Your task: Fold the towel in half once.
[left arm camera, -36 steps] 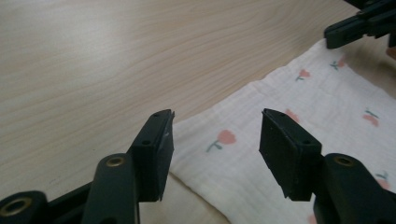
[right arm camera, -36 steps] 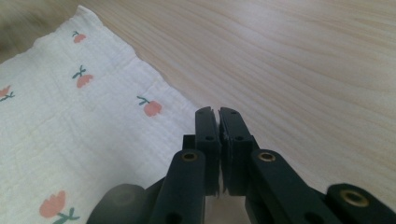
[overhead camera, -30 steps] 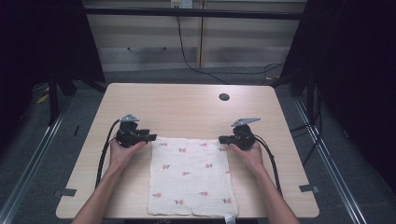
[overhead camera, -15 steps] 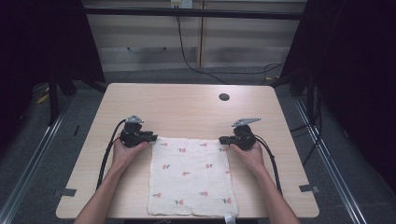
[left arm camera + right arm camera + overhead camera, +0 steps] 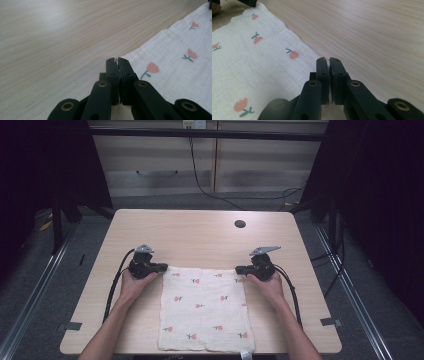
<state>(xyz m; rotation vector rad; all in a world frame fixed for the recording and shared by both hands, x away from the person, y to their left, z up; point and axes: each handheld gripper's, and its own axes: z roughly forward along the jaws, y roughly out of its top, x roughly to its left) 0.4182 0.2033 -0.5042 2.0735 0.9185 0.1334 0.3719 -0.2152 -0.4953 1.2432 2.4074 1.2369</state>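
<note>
The white flower-print cloth [image 5: 204,309] lies flat in the lower middle of the high view, its long axis running from the table's near edge up toward the grippers. The left gripper [image 5: 161,268] has just been closing and now pinches the cloth's upper-left corner; the right gripper [image 5: 240,269] is clamped on the upper-right corner. Both corners sit level, so the rest of the cloth stretches toward the bottom of the frame across the wooden table [image 5: 200,235].

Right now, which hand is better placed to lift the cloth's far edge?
Right, marginally: the right gripper is shut on its far corner of the cloth; the left gripper has just been closing its jaws on its corner.
</note>
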